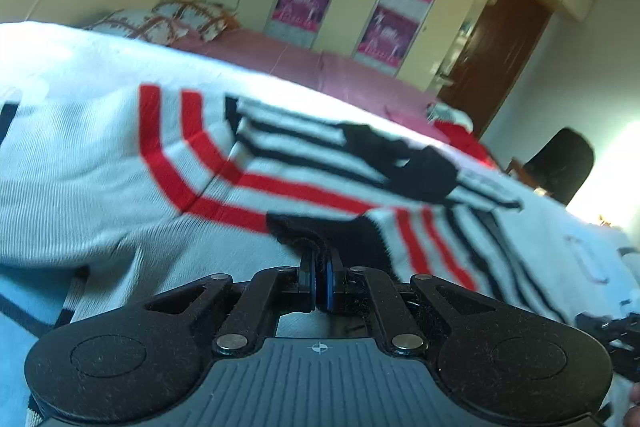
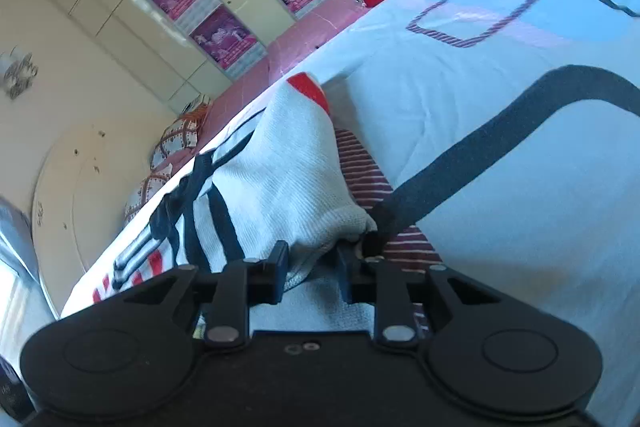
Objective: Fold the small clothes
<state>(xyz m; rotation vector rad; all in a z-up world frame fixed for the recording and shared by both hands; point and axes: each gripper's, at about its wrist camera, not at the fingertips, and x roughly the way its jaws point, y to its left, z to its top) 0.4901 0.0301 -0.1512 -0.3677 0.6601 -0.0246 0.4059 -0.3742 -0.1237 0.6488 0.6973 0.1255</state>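
Bedspread [image 2: 480, 99], pale with dark looping lines, carries a white knit sweater [image 1: 100, 163] striped red and black, lying rumpled near its edge, folding seemingly barely begun. Left gripper [image 1: 319, 267] is clenched on the sweater's black trim; right gripper [image 2: 312, 267] stands parted around a white hem, not yet pinching.

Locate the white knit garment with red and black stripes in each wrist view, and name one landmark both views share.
Left wrist view: the striped knit garment fills the middle; the left gripper is shut on its black edge.
Right wrist view: it lies left of centre, its white end between the open fingers of the right gripper.
Shared landmark: the pink posters on the cream wardrobe doors.
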